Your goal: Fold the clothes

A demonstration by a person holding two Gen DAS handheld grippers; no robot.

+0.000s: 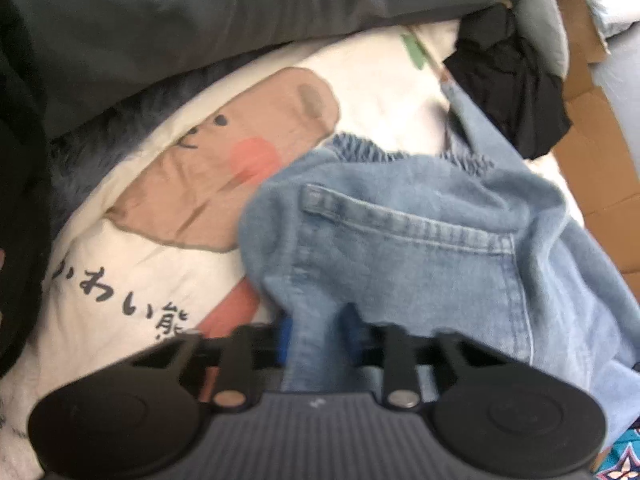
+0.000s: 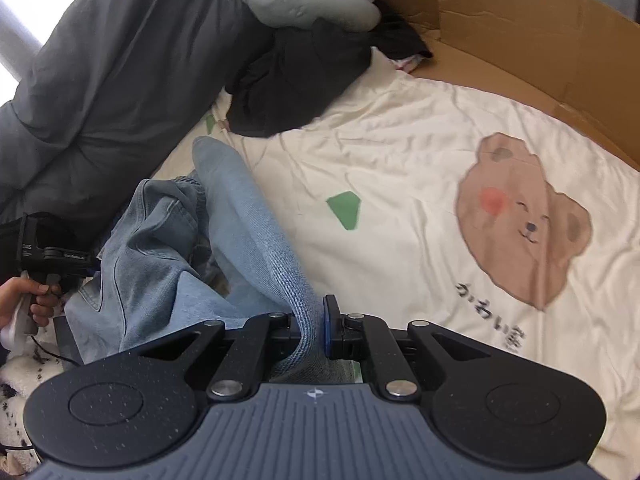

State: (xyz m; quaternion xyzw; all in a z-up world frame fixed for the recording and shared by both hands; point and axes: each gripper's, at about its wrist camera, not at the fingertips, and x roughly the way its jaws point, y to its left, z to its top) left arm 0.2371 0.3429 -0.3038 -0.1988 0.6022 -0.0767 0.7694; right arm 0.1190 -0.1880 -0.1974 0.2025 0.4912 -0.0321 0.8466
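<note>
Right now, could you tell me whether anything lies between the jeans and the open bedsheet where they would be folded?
Nothing visible does. Both the left gripper and right gripper are shut on the jeans, and the bedsheet beside them is bare; the black garment lies farther off.

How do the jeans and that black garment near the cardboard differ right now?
The jeans are light blue denim; the black garment is dark and plain. The jeans are pinched in both the left gripper and right gripper; the black garment lies untouched beside the grey cushion. Both are crumpled and unfolded on the bear-print sheet.
</note>
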